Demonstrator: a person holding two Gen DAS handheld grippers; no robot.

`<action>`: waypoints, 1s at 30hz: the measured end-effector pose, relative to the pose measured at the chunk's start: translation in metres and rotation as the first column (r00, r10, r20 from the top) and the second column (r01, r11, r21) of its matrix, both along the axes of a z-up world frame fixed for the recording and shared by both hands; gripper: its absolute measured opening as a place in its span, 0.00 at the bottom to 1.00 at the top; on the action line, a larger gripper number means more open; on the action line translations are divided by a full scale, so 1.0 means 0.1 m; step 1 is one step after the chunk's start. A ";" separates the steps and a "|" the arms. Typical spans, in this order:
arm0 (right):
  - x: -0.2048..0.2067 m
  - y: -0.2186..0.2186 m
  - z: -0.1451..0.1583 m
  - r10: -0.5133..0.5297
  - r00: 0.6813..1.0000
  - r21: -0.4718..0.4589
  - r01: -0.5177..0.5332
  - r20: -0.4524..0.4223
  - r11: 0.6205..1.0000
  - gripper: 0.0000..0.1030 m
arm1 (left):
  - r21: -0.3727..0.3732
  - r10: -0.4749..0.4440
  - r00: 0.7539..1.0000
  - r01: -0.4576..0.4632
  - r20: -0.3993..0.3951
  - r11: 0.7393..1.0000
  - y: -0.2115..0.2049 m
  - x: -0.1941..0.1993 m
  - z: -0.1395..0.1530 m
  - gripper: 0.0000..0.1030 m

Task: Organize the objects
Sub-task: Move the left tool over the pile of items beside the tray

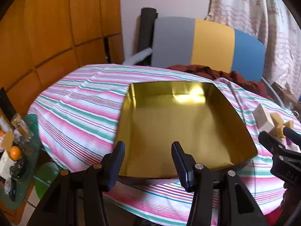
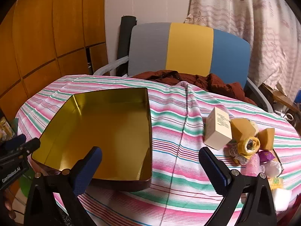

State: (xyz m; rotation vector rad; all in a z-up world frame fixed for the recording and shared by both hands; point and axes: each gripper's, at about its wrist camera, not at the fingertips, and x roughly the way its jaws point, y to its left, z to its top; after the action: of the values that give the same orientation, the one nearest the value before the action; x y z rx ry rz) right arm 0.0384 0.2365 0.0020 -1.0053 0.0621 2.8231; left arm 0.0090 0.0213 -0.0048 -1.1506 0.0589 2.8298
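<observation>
Beyond both gaping tools, left (image 1: 148, 162) and right (image 2: 150, 169), sits the gold tin (image 2: 105, 131).

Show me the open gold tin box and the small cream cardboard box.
open gold tin box (image 2: 105, 131): right wrist view, on its bare inner floor.
small cream cardboard box (image 2: 218, 133): right wrist view, on its front face.

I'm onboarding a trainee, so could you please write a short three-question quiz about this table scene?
1. True or false: the gold tin already holds objects.
2. Which gripper is nearer the cream box: A) left gripper B) right gripper?
3. Fill in: the tin rests on a ______ tablecloth.

Key: 1. False, it is empty. 2. B. 3. Striped.
</observation>
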 end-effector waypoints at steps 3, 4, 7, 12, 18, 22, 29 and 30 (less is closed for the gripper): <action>0.02 0.06 0.00 -0.015 1.000 -0.008 0.015 0.002 1.000 1.00 | 0.062 -0.084 0.996 0.081 0.043 0.995 0.04 0.00 -0.06 0.51; 0.02 0.07 0.00 -0.017 1.000 -0.009 0.017 0.005 1.000 1.00 | 0.087 -0.109 0.993 0.105 0.049 0.991 0.06 0.01 -0.07 0.51; 0.04 0.11 -0.01 -0.024 1.000 -0.018 0.024 0.009 1.000 1.00 | 0.130 -0.162 0.985 0.152 0.066 0.980 0.13 0.01 -0.08 0.52; 0.07 0.30 0.01 -0.053 0.999 -0.055 0.053 0.014 0.997 1.00 | 0.120 -0.245 0.967 0.236 0.066 0.964 0.34 0.02 -0.07 0.52; 0.18 0.93 0.08 -0.158 0.987 -0.141 0.161 0.029 0.977 1.00 | 0.174 -0.373 0.926 0.358 0.063 0.917 0.54 0.07 -0.02 0.65; 0.35 1.60 0.28 -0.274 0.962 -0.146 0.272 0.013 0.951 1.00 | 0.178 -0.428 0.903 0.414 0.047 0.893 0.75 0.02 0.08 0.73; 0.61 2.81 0.33 -0.484 0.874 -0.198 0.468 -0.039 0.861 1.00 | 0.166 -0.537 0.842 0.522 0.060 0.837 1.35 -0.09 0.19 0.77; 0.65 2.89 0.29 -0.505 0.862 -0.212 0.487 -0.038 0.847 1.00 | 0.161 -0.557 0.828 0.542 0.067 0.825 1.46 -0.10 0.19 0.77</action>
State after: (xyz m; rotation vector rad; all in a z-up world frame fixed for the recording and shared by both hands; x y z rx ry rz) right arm 0.1033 0.5256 0.0306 -0.7498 0.5414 2.4060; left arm -0.0009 0.1674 0.0143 -1.0490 0.1611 2.2198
